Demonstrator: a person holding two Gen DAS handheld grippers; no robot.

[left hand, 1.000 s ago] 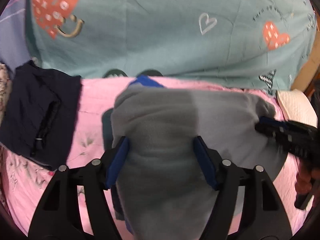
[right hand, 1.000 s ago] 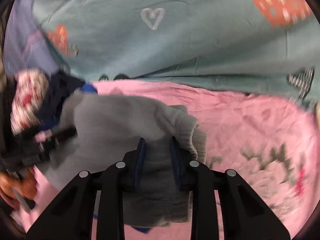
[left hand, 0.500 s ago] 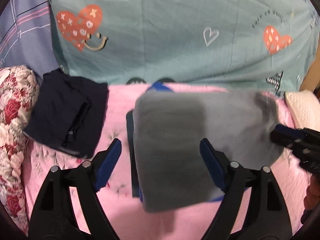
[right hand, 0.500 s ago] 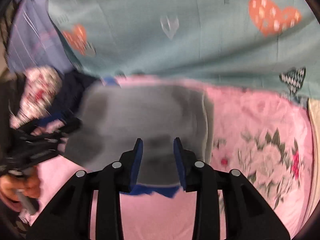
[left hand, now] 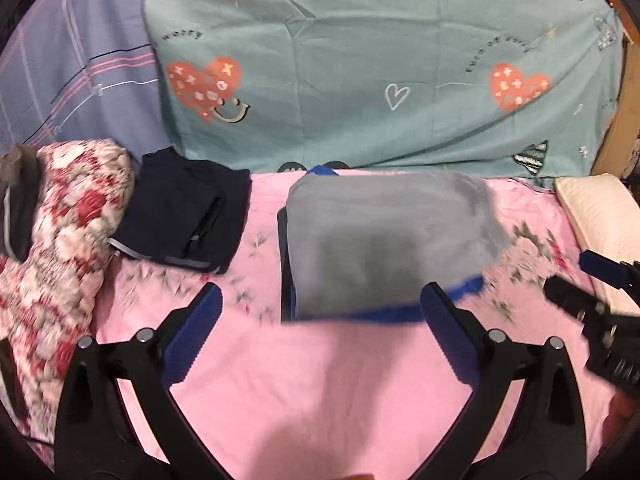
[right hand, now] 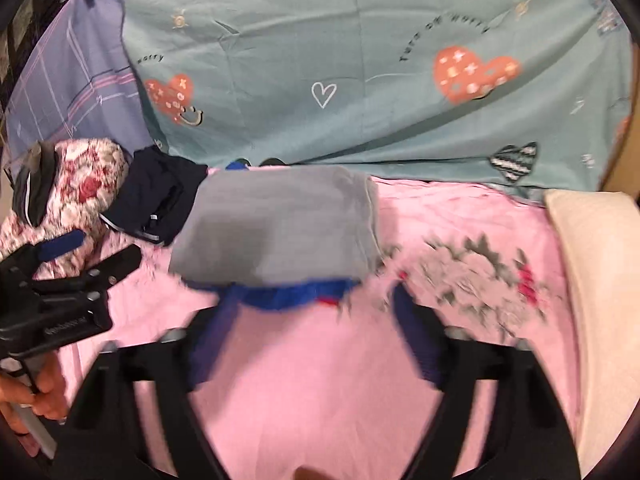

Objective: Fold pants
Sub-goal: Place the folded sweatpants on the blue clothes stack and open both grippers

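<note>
The grey pants (left hand: 384,240) lie folded in a thick rectangle on the pink sheet (left hand: 320,380), with a blue garment edge (left hand: 384,314) showing under their near side. In the right wrist view the same grey pants (right hand: 276,226) sit ahead, left of middle. My left gripper (left hand: 320,300) hangs just short of the fold, its jaws opening wide with nothing between them. My right gripper (right hand: 316,300) is likewise pulled back, jaws opening, nothing gripped. Each gripper shows at the edge of the other's view: the right gripper (left hand: 576,280) and the left gripper (right hand: 92,248).
A folded dark navy garment (left hand: 184,224) lies left of the grey pants. A floral pillow (left hand: 60,248) sits further left. A cream pillow (left hand: 600,216) is at the right. A teal sheet with hearts (left hand: 360,80) hangs behind the bed.
Both grippers let go of the grey pants, opened wide and pulled back and up. The pants dropped flat onto the sheet.
</note>
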